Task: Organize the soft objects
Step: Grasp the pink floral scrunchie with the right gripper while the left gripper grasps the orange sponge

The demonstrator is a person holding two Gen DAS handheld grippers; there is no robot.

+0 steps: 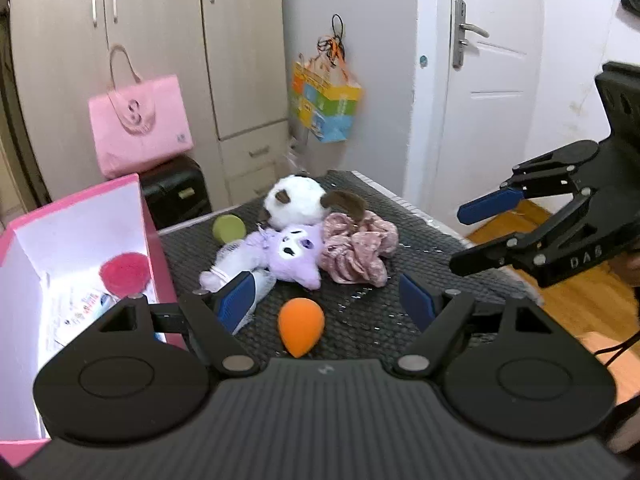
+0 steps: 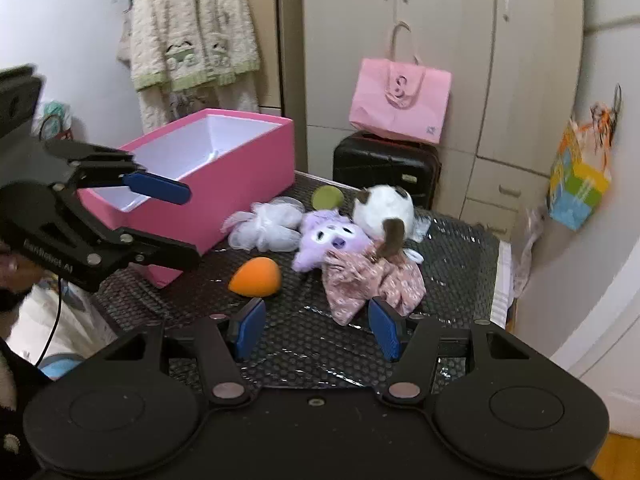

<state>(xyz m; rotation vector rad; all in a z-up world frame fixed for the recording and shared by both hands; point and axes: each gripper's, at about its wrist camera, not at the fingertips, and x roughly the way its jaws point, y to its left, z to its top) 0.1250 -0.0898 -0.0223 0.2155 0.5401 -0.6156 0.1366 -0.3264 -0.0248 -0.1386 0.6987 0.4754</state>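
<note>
On the black mesh table mat [image 2: 304,344] lie an orange egg-shaped sponge [image 1: 300,326] [image 2: 256,272], a purple plush [image 1: 294,256] [image 2: 332,240], a white and brown plush [image 1: 304,200] [image 2: 384,208], a pink scrunchie [image 1: 358,252] [image 2: 372,280], a white mesh puff [image 2: 264,226] and a green round sponge [image 1: 229,229] [image 2: 328,197]. At the left stands an open pink box [image 1: 152,248] [image 2: 224,184] holding a red puff [image 1: 125,272]. My left gripper [image 1: 326,304] [image 2: 188,226] hangs open beside the box, gripping nothing. My right gripper [image 2: 318,330] [image 1: 460,238] is open and empty, just short of the scrunchie.
A pink paper bag [image 2: 400,100] sits on a black suitcase [image 2: 386,168] behind the table, before a wardrobe. A colourful bag [image 1: 326,104] hangs on the wall near a white door [image 1: 488,80]. The table's right edge drops to the wooden floor [image 1: 560,304].
</note>
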